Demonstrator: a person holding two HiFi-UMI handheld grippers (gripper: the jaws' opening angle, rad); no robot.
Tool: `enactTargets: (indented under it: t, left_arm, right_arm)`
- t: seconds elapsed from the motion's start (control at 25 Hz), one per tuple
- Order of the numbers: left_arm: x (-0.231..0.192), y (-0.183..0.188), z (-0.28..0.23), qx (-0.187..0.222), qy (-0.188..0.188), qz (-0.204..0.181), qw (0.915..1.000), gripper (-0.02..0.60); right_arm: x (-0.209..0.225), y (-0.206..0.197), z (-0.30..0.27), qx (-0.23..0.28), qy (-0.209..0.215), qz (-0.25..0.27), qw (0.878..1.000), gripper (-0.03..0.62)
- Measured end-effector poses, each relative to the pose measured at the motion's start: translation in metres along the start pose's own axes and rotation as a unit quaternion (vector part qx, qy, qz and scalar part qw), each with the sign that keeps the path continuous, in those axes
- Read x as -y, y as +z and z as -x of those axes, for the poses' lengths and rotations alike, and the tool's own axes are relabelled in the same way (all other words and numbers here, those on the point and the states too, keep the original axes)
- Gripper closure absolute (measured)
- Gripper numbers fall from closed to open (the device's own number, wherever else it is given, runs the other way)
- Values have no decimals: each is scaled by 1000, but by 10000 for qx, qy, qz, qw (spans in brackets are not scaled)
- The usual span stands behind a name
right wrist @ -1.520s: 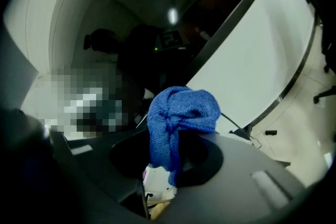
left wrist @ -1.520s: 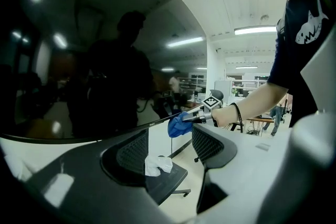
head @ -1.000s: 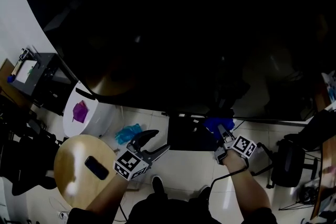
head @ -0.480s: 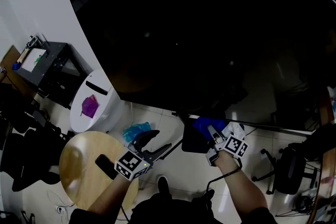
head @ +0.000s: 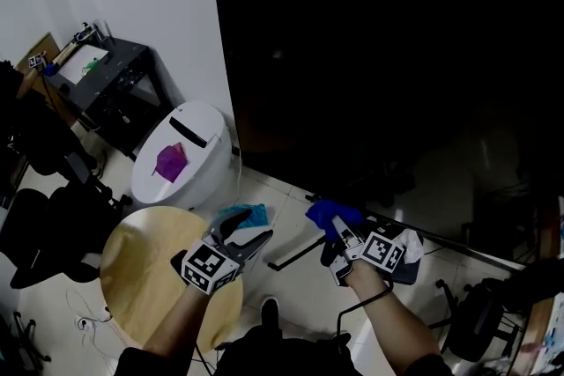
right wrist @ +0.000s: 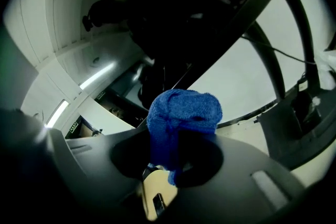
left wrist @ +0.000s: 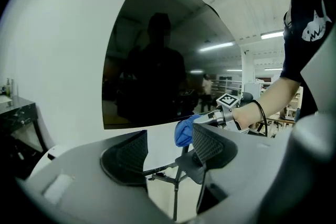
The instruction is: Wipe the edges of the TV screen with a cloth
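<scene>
The big black TV screen [head: 379, 57] fills the upper right of the head view, with its lower left corner near the white wall. My right gripper [head: 335, 224] is shut on a bunched blue cloth [head: 324, 211] just below the screen's bottom edge. In the right gripper view the blue cloth [right wrist: 182, 113] bulges out between the jaws of the right gripper [right wrist: 176, 157], with the dark screen [right wrist: 178, 13] above it. My left gripper [head: 249, 230] stands open and empty to the left of it. From the left gripper [left wrist: 169, 147] I see the cloth [left wrist: 184, 131] and the screen [left wrist: 157, 60].
A round wooden table [head: 132, 277] lies under my left hand. A white bin [head: 185, 158] holding something purple stands by the wall, and a teal cloth [head: 245, 212] lies on the floor. A black cabinet [head: 110, 79] and chairs [head: 35, 220] are at left. The TV stand's leg [head: 295, 251] crosses the floor.
Both grippers have moved left along the TV's bottom edge toward its lower left corner, and the head view has swung left with them. The cloth stays in the right jaws.
</scene>
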State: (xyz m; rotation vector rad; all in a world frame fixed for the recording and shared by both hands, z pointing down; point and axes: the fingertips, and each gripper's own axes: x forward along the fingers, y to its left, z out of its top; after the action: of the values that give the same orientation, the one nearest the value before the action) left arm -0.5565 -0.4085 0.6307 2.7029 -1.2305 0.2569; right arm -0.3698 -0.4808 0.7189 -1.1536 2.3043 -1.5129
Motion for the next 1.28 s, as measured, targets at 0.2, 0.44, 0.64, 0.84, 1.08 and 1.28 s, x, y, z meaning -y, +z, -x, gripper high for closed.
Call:
enactTargets:
  t: [0.2, 0.44, 0.64, 0.84, 1.08, 1.28]
  left_arm:
    - [-28, -10, 28, 12, 371, 122, 9992, 325]
    - [-58, -19, 57, 3, 802, 190, 9966, 325]
    - [-75, -22, 76, -28, 1110, 181, 9936, 324]
    - [-85, -28, 92, -110, 1260, 91, 9919, 324]
    - [-93, -38, 91, -758, 1200, -732, 9872, 273]
    - [-98, -36, 69, -1463, 1069, -2209, 9583, 199]
  right_arm:
    - [-33, -30, -49, -438, 190, 13, 9989, 479]
    - [-72, -58, -111, -876, 580, 154, 9943, 479]
    - [-99, -79, -156, -1199, 806, 282, 9891, 479]
    - [-126, -103, -192, -1429, 1021, 414, 9836, 479]
    - [-162, -128, -205, -1688, 1433, 676, 9728, 479]
    - [-196, -143, -188, -1934, 1820, 1066, 9582, 479]
